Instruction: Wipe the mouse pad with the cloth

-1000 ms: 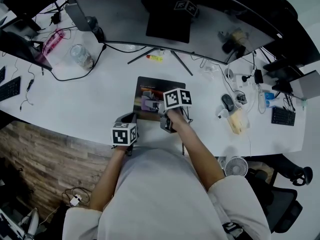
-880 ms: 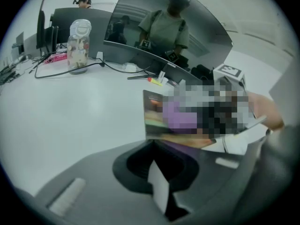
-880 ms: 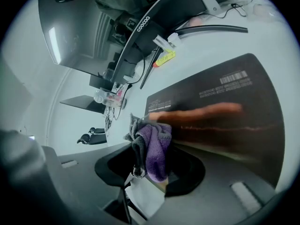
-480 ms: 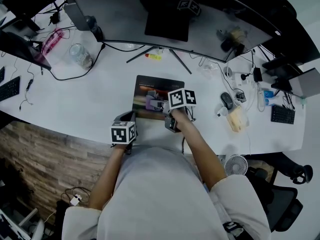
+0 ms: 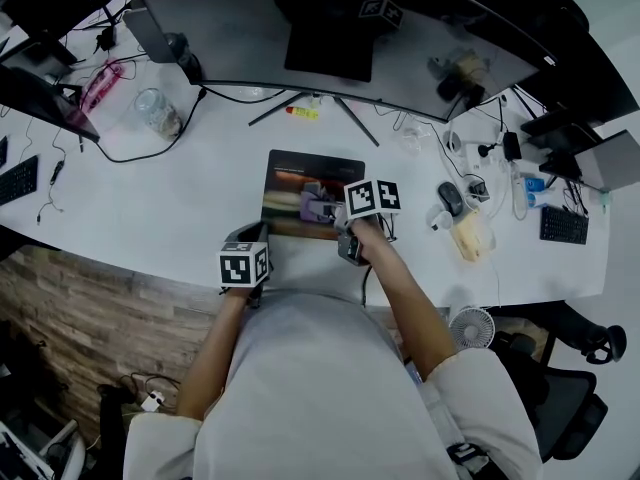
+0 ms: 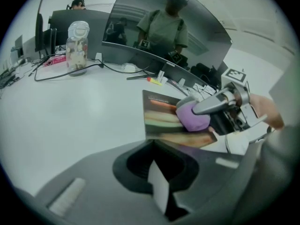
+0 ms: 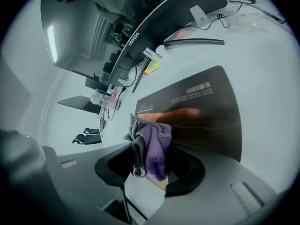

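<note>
Tabletop [image 5: 180, 198] white, cluttered along its far edge. Mouse pad [image 5: 300, 180] dark, flat, lies in front of the person, below the monitor [image 5: 350, 38] stand.

Right claw [image 5: 328, 210] is over the pad's near half, its marker cube just behind it. Claw is clamped on the cloth [image 5: 317, 206]: purple with grey edging, bunched. In the right gripper view the cloth [image 7: 153, 150] bulges out of the claw [image 7: 150, 172] and hangs over the pad [image 7: 206, 111], near the pad's left edge. The left gripper view shows the same from the side: the cloth [image 6: 193, 116] presses down on the pad [image 6: 157, 108], the right claw's grey finger lying across the top of it.

Left claw [image 5: 252, 236] sits at the tabletop's near edge, just beside the pad's near left corner. Cannot tell whether it touches the pad. In its own view the claw [image 6: 159, 187] looks drawn together, one pale strip in the dark recess, nothing between. The pad's near edge runs right up to the claw housing there.

Other things: jar [image 5: 160, 113] with a white lid, far left, a black cable looping by it; also seen in the left gripper view [image 6: 77, 46]. Yellow marker [image 5: 300, 113] under the monitor. Mouse [image 5: 448, 200] well right of the pad. Keyboard [image 5: 565, 226] at the far right. Small fan [image 5: 472, 330] below the tabletop's near right edge.
</note>
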`<state>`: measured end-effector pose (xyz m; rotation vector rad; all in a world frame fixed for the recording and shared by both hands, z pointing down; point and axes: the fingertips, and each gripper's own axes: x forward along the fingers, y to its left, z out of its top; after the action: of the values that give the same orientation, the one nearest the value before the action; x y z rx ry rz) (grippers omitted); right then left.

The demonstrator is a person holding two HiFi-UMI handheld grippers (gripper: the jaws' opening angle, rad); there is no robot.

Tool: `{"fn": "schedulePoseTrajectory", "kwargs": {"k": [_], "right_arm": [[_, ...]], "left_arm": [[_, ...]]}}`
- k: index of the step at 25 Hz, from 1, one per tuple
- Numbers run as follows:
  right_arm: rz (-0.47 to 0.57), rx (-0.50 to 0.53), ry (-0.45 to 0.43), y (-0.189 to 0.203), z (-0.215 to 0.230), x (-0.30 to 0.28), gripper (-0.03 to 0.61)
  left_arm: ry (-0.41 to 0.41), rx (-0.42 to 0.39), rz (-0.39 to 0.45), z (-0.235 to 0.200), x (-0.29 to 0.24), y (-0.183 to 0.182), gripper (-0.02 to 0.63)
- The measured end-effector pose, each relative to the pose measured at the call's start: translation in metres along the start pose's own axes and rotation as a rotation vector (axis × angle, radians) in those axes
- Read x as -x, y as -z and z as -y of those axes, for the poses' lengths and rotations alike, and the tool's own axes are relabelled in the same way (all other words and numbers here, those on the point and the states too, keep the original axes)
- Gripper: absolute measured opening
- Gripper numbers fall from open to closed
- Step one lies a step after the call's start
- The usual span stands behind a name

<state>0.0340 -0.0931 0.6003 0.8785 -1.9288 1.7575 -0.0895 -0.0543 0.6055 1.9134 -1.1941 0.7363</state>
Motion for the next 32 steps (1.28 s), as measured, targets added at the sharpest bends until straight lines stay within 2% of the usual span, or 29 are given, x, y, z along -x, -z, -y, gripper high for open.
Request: {"fn": "schedulePoseTrajectory", "kwargs": {"k": [25,32], "right_arm": [[0.051,-0.087,0.048,0.01,0.056,0.06,0.185],[0.098,-0.123,0.068,0.014,0.073,0.079,0.184]], "left_arm": [[-0.004,-0.025,0.002,0.003,0.0,0.003,0.0],[0.003,-0.075,0.005,0.004,-0.001,0.002,0.0]]}}
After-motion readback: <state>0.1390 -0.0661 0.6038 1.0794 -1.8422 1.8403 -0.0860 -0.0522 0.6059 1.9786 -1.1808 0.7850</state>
